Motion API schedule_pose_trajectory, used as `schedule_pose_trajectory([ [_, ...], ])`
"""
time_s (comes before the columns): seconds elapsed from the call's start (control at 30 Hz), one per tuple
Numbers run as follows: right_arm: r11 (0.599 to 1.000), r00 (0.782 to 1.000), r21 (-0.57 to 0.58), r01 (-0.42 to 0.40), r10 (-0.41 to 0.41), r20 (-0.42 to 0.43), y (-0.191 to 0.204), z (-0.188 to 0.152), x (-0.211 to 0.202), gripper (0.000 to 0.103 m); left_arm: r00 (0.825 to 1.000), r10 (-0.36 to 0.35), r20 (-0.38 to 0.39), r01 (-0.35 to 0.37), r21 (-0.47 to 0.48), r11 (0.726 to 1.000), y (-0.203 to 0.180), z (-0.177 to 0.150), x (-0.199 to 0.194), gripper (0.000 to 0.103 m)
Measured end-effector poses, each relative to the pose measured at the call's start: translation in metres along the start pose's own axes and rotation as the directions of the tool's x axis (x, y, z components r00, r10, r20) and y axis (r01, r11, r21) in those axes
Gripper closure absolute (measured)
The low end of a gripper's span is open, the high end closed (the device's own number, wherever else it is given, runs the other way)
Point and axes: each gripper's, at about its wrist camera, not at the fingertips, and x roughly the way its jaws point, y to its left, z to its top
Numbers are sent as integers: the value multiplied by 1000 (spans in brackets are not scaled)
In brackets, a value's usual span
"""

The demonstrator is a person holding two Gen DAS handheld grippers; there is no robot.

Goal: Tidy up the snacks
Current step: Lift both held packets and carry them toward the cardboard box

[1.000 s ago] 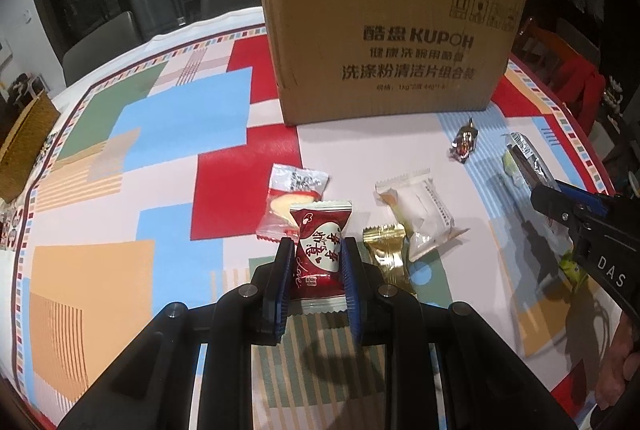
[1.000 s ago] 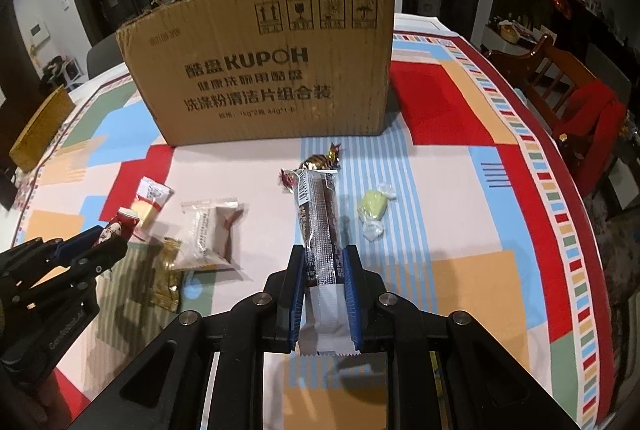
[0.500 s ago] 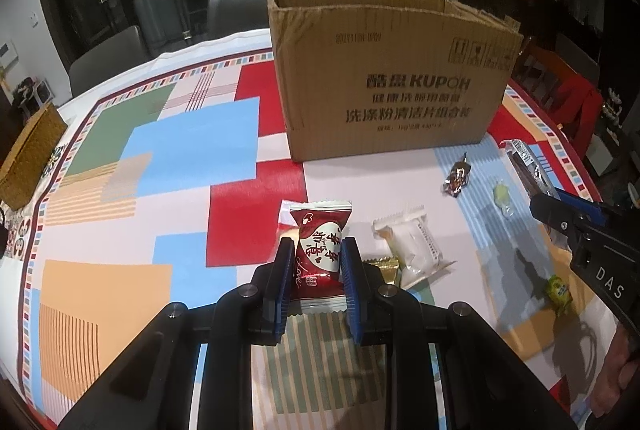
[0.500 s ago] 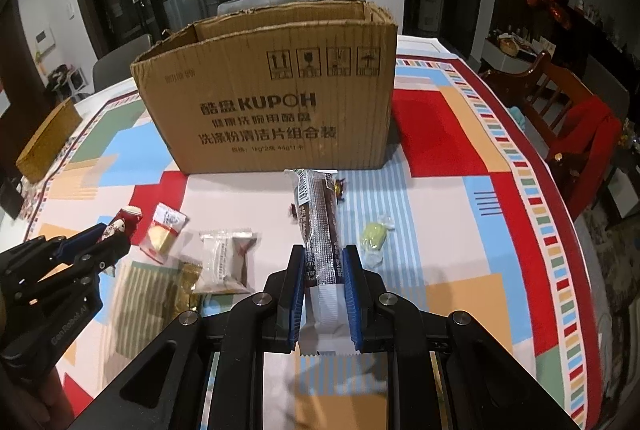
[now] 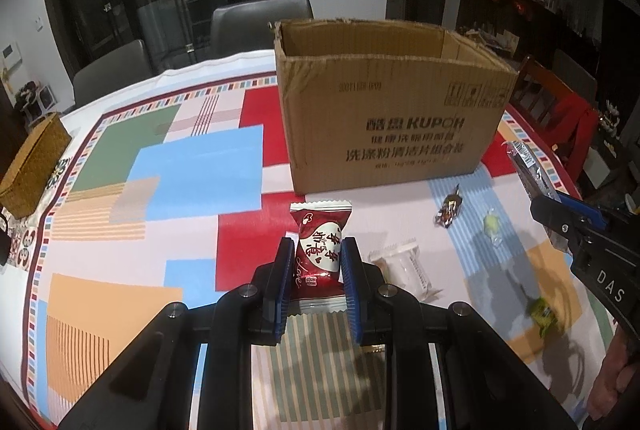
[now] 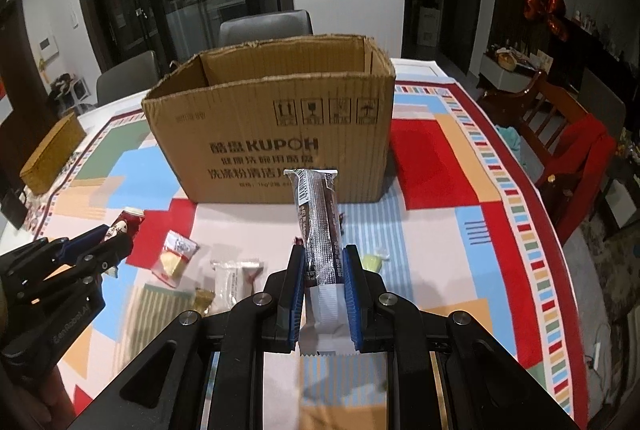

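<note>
Left wrist: left gripper (image 5: 316, 262) clamped on red packet (image 5: 319, 254) — held above worktop (image 5: 160, 230), before box (image 5: 392, 126). Right wrist: right gripper (image 6: 323, 270) clamped on dark bar (image 6: 320, 230) — likewise.

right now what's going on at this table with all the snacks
A person is sorting snacks with two tools. The left hand-held gripper is shut on a red wrapped candy, and the right hand-held gripper is shut on a long dark snack bar. Both snacks are held off the table in front of the open cardboard box, not yet in it. Several other snacks lie on the patterned tablecloth, among them a clear packet and a pale green candy.
</note>
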Motion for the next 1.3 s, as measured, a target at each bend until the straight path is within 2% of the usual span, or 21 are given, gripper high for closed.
schedule_pose_trajectory([
  [0.5,1000,998,-2,-6,7,63,0,28,-16,83,997,7,81,-6,-14,1000,2,36,-19,79],
  [0.53,1000,998,-2,-7,7,68,0,29,-17,83,996,7,88,-6,-14,1000,2,39,-21,82],
  [0.57,1000,997,-1,-7,7,73,0,32,-19,83,996,6,91,-5,-13,1000,2,41,-21,95],
  [0.6,1000,997,-2,-7,7,78,0,34,-20,83,996,3,93,-2,-13,1000,3,45,-22,97],
  [1.07,1000,990,-16,-16,18,140,8,60,-32,83,989,-5,147,6,-6,1000,8,71,-32,99],
  [1.3,1000,987,-23,-15,18,159,11,69,-32,83,989,-6,149,7,-10,1000,15,76,-29,99],
])
